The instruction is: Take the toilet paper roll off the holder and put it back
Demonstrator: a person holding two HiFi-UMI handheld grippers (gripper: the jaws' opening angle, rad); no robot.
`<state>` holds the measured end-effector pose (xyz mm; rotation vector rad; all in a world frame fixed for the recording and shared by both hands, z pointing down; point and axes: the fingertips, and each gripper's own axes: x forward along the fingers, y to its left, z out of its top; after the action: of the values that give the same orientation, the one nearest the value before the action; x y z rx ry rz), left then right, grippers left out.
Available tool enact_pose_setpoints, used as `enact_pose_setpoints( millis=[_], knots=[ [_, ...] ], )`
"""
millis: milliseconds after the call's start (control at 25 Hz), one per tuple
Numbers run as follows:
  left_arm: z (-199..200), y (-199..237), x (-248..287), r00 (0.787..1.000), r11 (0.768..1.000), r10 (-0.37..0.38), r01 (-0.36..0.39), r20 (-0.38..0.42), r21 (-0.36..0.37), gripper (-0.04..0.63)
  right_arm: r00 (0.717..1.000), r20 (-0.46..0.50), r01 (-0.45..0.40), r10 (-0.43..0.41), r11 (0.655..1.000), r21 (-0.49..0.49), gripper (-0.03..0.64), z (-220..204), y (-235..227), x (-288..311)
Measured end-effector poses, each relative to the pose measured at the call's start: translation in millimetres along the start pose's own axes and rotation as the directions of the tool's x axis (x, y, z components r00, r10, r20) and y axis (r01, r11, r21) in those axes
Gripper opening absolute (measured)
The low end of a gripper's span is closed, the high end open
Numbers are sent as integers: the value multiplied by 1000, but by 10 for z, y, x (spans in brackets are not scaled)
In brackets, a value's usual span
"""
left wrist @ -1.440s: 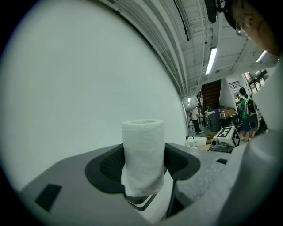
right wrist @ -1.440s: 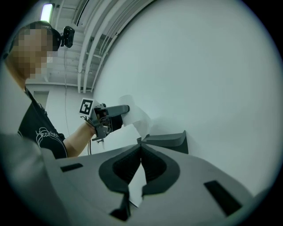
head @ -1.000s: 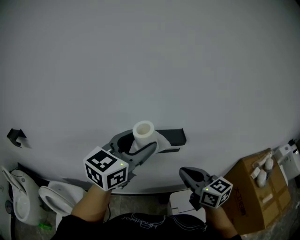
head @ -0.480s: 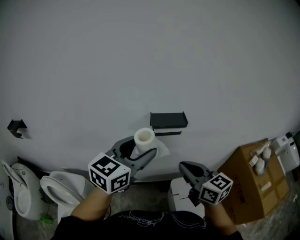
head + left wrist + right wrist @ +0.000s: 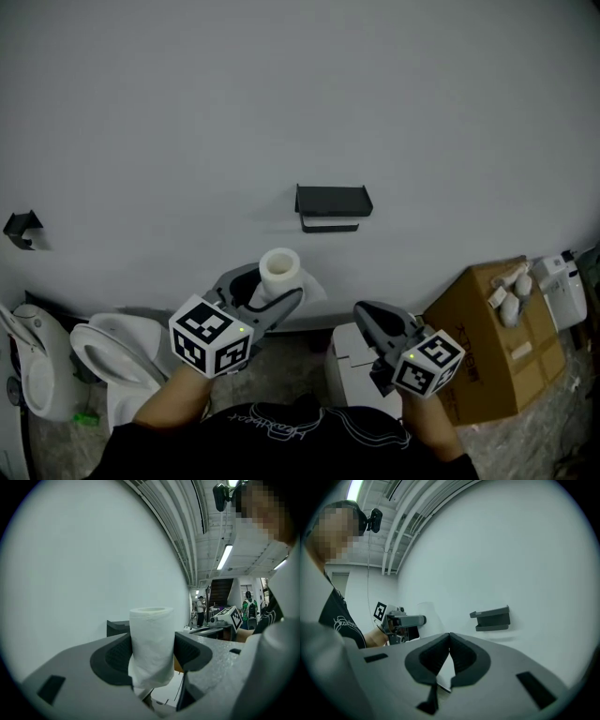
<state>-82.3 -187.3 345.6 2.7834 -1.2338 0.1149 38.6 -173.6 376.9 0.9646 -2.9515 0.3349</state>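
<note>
toilet paper roll (image 5: 279, 269) stands upright, clamped by its sides in our left gripper (image 5: 270, 292), off the black wall holder (image 5: 333, 206) and below-left of it, a grip we judge leaves the core free for re-hanging, while our right gripper (image 5: 373, 322) is closed and empty.

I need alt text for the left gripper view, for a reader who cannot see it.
The left hand-held gripper clamps an upright white toilet paper roll in front of a pale wall. A black holder shows behind it.
</note>
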Motion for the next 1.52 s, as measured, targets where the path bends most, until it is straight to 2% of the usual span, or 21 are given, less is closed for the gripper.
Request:
enact_pose_setpoints(
  millis=[240, 520, 760, 1160, 1520],
  knots=[
    [-241, -16, -24, 999, 1000, 10, -10, -32, -5, 270, 1000, -4, 17, -17, 1000, 5, 5, -53, -7, -19],
    [-515, 70, 1, 997, 998, 8, -12, -73, -61, 270, 999, -13, 43, -43, 999, 30, 5, -111, -138, 25],
    [-581, 175, 45, 997, 996, 5, -12, -82, -91, 270, 998, -33, 45, -44, 998, 46, 5, -158, -204, 152],
    [-555, 263, 218, 996, 996, -4, -4, -90, -94, 270, 997, -64, 46, -43, 998, 37, 5, -155, -342, 257],
    [-230, 345, 461, 998, 999, 9, -12, -63, -42, 270, 998, -56, 27, -25, 999, 38, 5, -29, -574, 353]
  ],
)
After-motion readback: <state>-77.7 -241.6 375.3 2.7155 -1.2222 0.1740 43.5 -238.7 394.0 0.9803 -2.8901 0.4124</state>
